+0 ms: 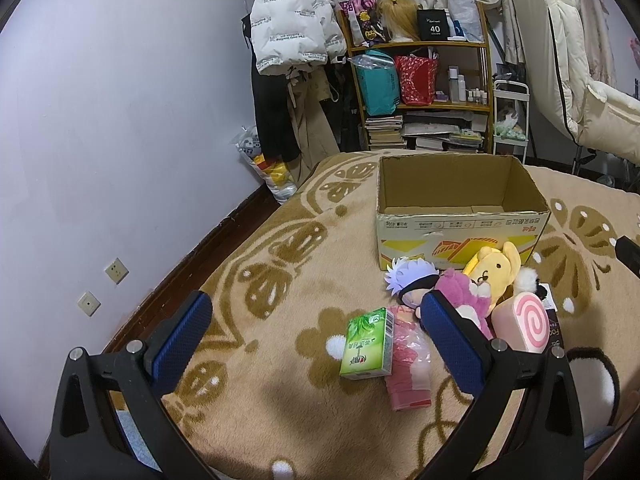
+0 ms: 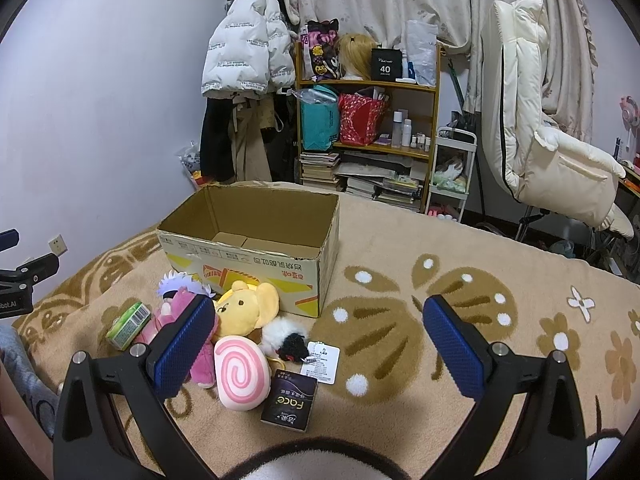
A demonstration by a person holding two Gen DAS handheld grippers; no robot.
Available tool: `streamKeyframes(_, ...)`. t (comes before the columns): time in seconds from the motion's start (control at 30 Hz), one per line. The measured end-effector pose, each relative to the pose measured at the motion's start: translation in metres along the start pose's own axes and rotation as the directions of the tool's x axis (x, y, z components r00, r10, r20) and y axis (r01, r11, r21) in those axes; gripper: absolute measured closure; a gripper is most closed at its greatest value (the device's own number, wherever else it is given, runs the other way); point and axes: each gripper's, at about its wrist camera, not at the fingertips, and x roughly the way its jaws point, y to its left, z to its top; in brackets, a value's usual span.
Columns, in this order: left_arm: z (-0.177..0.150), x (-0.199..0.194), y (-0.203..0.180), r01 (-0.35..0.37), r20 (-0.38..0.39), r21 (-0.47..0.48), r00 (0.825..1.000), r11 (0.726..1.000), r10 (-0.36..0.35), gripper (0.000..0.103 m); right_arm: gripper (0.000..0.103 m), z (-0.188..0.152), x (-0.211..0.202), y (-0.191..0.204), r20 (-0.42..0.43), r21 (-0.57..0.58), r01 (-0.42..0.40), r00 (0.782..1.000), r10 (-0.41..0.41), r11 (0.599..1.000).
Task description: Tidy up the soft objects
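My left tongs [image 1: 316, 332] are spread wide, gripping nothing, held over the tan blanket [image 1: 280, 264]. My right tongs [image 2: 318, 334] are also wide apart and carry nothing. The cardboard box [image 2: 256, 256] sits on the blanket with its top open; what I see of its inside is bare flaps at the bottom, though the near wall hides part of the floor so I can't fully tell.

The soft things lie in a cluster just in front of the box: yellow plush [image 2: 244, 308] touching the box front, white-haired doll [image 1: 408, 284] beside it, pink plush [image 1: 460, 292] against the yellow one, pink swirl cushion [image 2: 240, 376] nearer me, small black-and-white fluffy toy [image 2: 286, 340] with a tag [image 2: 322, 360]. A green tissue pack [image 1: 366, 344] lies on the left with a pink wrapped packet [image 1: 408, 364] touching it. A dark "Face" pack [image 2: 290, 400] lies just beside the swirl cushion.
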Motion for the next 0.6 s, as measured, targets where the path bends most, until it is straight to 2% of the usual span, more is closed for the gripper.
streamKeyframes(0.27, 0.0, 0.0, 0.001, 0.004, -0.006, -0.002, 1.0, 1.0, -0.004, 0.0, 0.0, -0.002, 0.002, 0.001, -0.014, -0.004, 0.0, 1.0, 0.0, 1.0)
streamKeyframes(0.33, 0.001, 0.003, 0.002, -0.004, -0.032, -0.008, 0.999, 1.0, 0.004, 0.0, 0.0, -0.004, 0.008, 0.001, -0.019, -0.009, 0.007, 1.0, -0.007, 1.0)
streamKeyframes(0.43, 0.005, 0.015, 0.005, -0.021, -0.072, -0.028, 0.997, 0.999, 0.019, 0.0, 0.0, -0.003, 0.019, 0.005, -0.018, -0.026, 0.042, 0.999, -0.043, 0.999)
streamKeyframes(0.53, 0.016, 0.032, 0.012, -0.02, -0.091, -0.076, 0.996, 0.997, 0.013, 0.0, 0.0, 0.0, 0.03, 0.006, -0.03, -0.009, 0.024, 0.999, -0.025, 1.0)
streamKeyframes(0.6, 0.024, 0.044, 0.016, -0.015, -0.105, -0.071, 0.994, 0.997, 0.007, 0.0, 0.0, 0.004, 0.038, 0.006, -0.042, -0.001, 0.024, 0.999, -0.024, 1.0)
